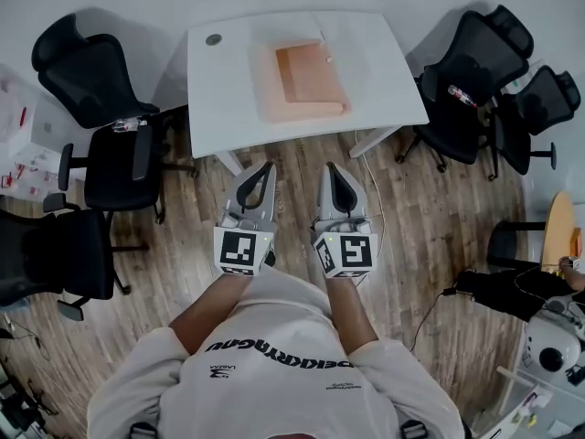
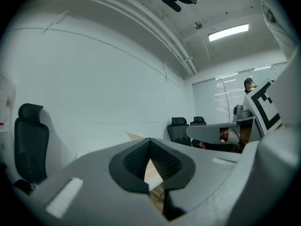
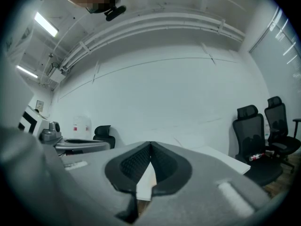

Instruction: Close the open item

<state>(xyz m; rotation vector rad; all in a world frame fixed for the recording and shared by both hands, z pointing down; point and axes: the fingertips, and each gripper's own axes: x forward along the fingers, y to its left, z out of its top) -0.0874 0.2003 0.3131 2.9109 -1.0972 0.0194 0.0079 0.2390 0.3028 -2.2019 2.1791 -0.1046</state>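
Note:
An orange flat case lies open on the white table, its paler half spread beneath and to the left of the darker half. Both grippers hang over the wooden floor just short of the table's near edge, pointing toward it and not touching the case. My left gripper is shut, its tips meeting with nothing between them. My right gripper is shut too and holds nothing. In the left gripper view the left gripper shows closed tips with a sliver of the table beyond. The right gripper view shows the right gripper the same way.
Black office chairs stand left and right of the table. A small round grey disc sits at the table's far left corner. A cable trails over the floor by the right table leg. A round wooden table is at the right edge.

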